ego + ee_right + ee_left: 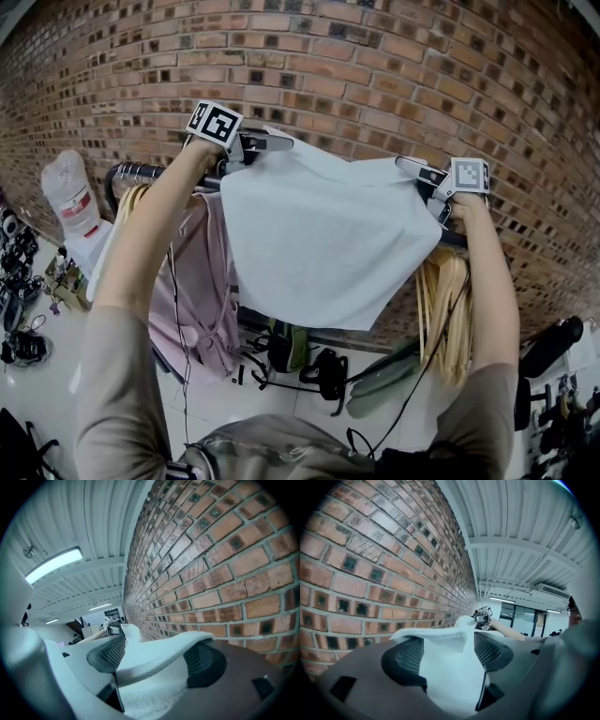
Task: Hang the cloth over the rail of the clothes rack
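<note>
**Cloth up at the rail, both grippers let go**

From the head view, the white cloth spreads wide between two raised arms and drapes down on the near side, covering the middle of the rack's dark rail. The left gripper sits at its top left corner, the right gripper at its top right. A pink garment hangs at the left, wooden hangers at the right, the brick wall just behind.

The head view can't settle the jaws, but the gripper views do. In the left gripper view the meshed pads stand apart, the cloth's edge loose between them. The right gripper view shows the same: pads spread, a fold of cloth lying across the gap, unpinched. Each also catches the other gripper far along the wall.
</note>
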Available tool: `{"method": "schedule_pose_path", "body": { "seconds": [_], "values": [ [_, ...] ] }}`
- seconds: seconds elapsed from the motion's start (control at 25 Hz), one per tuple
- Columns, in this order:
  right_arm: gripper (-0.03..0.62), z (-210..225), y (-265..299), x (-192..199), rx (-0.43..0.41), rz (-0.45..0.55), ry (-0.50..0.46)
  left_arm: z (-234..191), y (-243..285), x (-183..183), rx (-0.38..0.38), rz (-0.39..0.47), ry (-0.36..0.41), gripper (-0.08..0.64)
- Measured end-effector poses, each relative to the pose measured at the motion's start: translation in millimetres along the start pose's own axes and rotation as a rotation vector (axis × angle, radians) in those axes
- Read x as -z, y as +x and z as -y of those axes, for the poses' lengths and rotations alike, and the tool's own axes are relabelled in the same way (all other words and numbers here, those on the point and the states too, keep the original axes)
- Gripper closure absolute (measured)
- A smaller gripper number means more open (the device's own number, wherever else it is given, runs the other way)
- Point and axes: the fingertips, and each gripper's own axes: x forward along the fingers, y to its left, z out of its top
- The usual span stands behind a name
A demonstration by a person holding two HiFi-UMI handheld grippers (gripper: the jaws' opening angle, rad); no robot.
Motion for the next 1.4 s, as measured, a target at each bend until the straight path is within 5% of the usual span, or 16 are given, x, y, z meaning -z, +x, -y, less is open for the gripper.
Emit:
{"method": "schedule_pose_path", "body": {
  "seconds": [0.08, 0.2, 0.32, 0.48, 0.88, 0.96, 1.12, 1.32, 1.4],
  "values": [
    [0.229, -9, 3, 2, -0.040, -0.009, -0.016, 1, 1, 1, 0.004, -0.006, 0.002, 0.232],
    [0.229, 9, -5, 8, 0.086, -0.025, 0.022, 3, 2, 7, 0.013, -0.031, -0.016, 0.232],
    [0.227, 15, -8, 3, 0.111, -0.002, 0.017, 5, 4, 13, 0.026, -0.061, -0.025, 0.232],
    [0.114, 12, -9, 2, 0.131, 0.012, 0.020, 17, 11, 23, 0.078, -0.112, -0.044, 0.212],
    [0.101, -27, 10, -2, -0.106, 0.013, -0.042, 17, 12, 26, 0.069, -0.133, 0.006, 0.209],
    [0.101, -18, 9, 6, -0.064, -0.016, -0.010, 18, 13, 25, 0.067, -0.133, 0.020, 0.209],
    [0.101, 20, -11, 8, 0.153, -0.009, 0.030, 20, 15, 23, 0.055, -0.135, 0.069, 0.209],
    [0.101, 10, -6, 8, 0.093, 0.005, 0.039, 27, 15, 27, 0.087, -0.132, 0.039, 0.209],
    [0.101, 13, -12, 0, 0.129, 0.034, 0.009, 28, 13, 24, 0.082, -0.123, 0.058, 0.209]
  ]
}}
